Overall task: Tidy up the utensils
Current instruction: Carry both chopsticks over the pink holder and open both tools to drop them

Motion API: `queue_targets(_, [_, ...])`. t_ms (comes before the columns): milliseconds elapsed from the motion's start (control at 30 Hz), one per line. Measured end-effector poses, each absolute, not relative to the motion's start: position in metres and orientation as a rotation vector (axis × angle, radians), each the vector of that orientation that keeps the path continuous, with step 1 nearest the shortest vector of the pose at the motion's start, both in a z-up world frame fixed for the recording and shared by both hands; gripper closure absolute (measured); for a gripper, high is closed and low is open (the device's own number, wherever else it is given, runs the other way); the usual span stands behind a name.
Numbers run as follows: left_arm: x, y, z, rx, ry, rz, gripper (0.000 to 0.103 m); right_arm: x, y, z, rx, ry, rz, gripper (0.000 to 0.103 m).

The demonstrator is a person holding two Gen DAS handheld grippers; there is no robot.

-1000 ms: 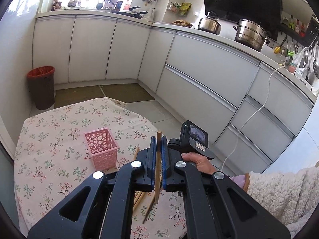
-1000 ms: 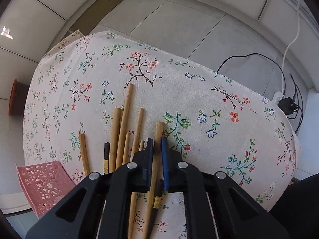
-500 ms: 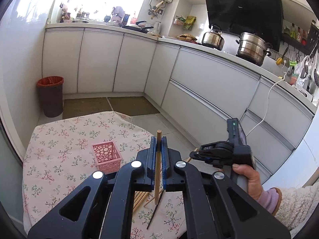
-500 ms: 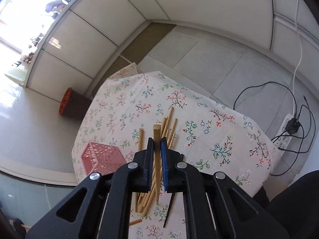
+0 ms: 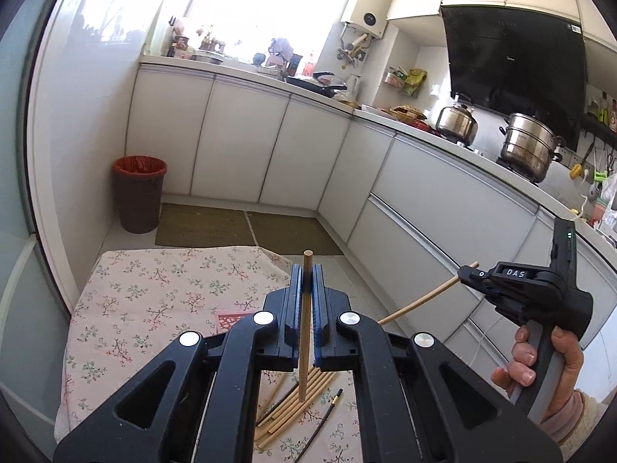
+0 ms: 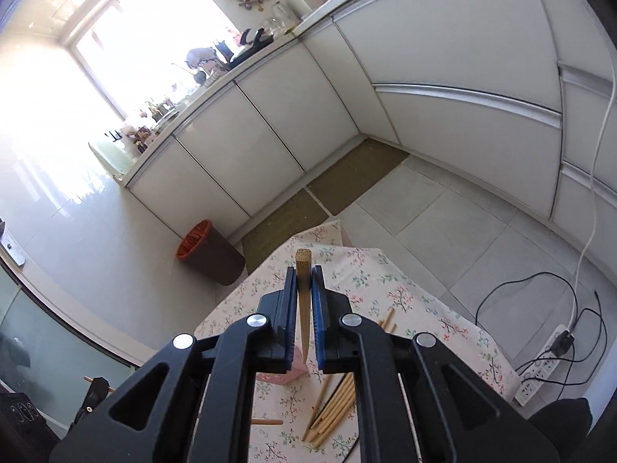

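The left tongs [image 5: 307, 305] are pressed together on a wooden chopstick [image 5: 305, 332], which stands nearly upright between the blue pads, its round top poking above the fingertips and its lower end hanging free over the loose chopsticks [image 5: 297, 405] on the desk [image 5: 154, 301]. The right tongs [image 6: 304, 308] likewise pinch a second chopstick [image 6: 303, 301], its square-cut end sticking out above the pads and its tapered tip ending just over the pink basket [image 6: 283, 376]. In the left wrist view the right tongs [image 5: 468, 272] are seen from the side, raised off the desk's right edge, with the stick [image 5: 420, 305] slanting down toward the desk.

The loose chopsticks lie in a fanned bundle on the floral cloth just right of the pink basket [image 5: 231, 318], with one dark chopstick [image 5: 322, 422] lying at the bundle's outer side. One short wooden piece [image 6: 266, 421] lies apart from the bundle, near the basket.
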State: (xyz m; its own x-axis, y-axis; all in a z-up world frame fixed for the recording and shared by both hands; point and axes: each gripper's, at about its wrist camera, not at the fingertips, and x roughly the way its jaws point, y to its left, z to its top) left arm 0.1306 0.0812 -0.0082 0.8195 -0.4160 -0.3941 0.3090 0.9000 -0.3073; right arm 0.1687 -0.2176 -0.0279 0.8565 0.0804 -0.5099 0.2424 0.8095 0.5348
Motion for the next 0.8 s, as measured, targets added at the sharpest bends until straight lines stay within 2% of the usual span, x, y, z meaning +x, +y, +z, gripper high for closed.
queue_targets(133, [0.145, 0.084, 0.001, -0.249, 0.442, -0.336, 0.099, 0.194, -0.197, -0.006, 0.606, 0.508, -0.033, 0.095])
queue_targets(300, [0.166, 0.087, 0.010, -0.251, 0.407, -0.270, 0.099, 0.228, -0.165, -0.003, 0.551, 0.518, 0.032, 0.095])
queue_targets(533, [0.197, 0.085, -0.003, -0.218, 0.417, -0.198, 0.099, 0.269, -0.129, -0.035, 0.448, 0.593, 0.096, 0.095])
queue_targets(800, [0.234, 0.077, -0.054, -0.196, 0.526, -0.192, 0.097, 0.298, -0.106, -0.091, 0.341, 0.647, 0.151, 0.095])
